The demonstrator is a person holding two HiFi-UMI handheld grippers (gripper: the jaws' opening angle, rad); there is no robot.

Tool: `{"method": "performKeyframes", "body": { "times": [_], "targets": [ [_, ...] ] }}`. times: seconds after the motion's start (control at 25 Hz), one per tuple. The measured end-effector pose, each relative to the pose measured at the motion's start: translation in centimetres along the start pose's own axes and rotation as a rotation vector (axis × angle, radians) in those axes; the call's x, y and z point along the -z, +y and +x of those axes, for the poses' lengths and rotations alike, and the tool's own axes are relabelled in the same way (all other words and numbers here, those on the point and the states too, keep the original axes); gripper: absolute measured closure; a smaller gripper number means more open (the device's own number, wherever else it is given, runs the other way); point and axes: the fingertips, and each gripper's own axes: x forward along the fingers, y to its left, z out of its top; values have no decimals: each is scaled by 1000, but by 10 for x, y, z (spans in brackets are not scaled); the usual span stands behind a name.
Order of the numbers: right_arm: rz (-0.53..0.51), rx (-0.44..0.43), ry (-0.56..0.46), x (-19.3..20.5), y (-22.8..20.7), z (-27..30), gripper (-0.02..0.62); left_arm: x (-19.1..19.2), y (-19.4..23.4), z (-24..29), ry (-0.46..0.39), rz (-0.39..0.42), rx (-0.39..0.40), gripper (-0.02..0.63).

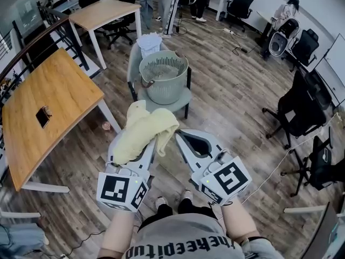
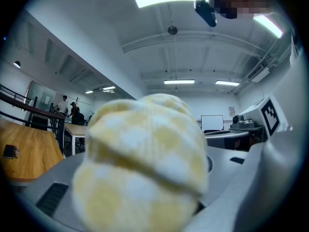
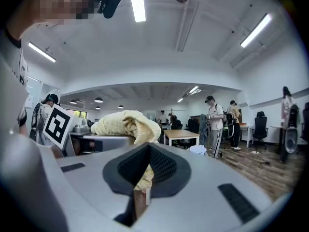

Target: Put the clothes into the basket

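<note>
A pale yellow checked cloth (image 1: 143,131) is bunched in my left gripper (image 1: 146,144), which is shut on it; folds spill over both jaws. In the left gripper view the cloth (image 2: 145,149) fills the space between the jaws and hides the tips. My right gripper (image 1: 181,137) is held close beside it, shut and empty, its dark pads together in the right gripper view (image 3: 145,151), with the yellow cloth (image 3: 126,124) showing to its left. The grey-green laundry basket (image 1: 163,74) stands ahead on a chair seat (image 1: 178,99), well beyond both grippers. A white garment (image 1: 149,42) lies behind the basket.
A wooden table (image 1: 43,107) stands at the left, a second one (image 1: 105,12) farther back. Black office chairs (image 1: 296,112) line the right side. People stand at the far end (image 1: 170,4). A cable (image 1: 275,171) runs over the wooden floor.
</note>
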Motion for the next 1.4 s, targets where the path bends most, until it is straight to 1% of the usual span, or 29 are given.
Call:
{"method": "performKeyframes", "body": {
  "times": [0.2,0.36,0.64,0.8,0.96,1.24,1.4],
  "targets": [
    [2,17,6,5,7,6,586,3,7,-3,0,-9,19,383],
    [39,31,-7,7,12,7,586,6,12,-7,4,-10,39,383],
    [52,62,3,15,5,14,586,16,18,2,21,-14,73,383],
    [44,61,3,15,-9,22,586,16,20,18,26,-14,76,383],
    [28,29,-2,13,-26,33,586,16,26,40,22,-12,59,383],
    [32,-19,-1,-1,-86,56,588,2,30,101,15,-17,22,383],
    [41,-48,-11,1,-110,65,588,5,31,124,10,-21,-1,383]
  ]
}}
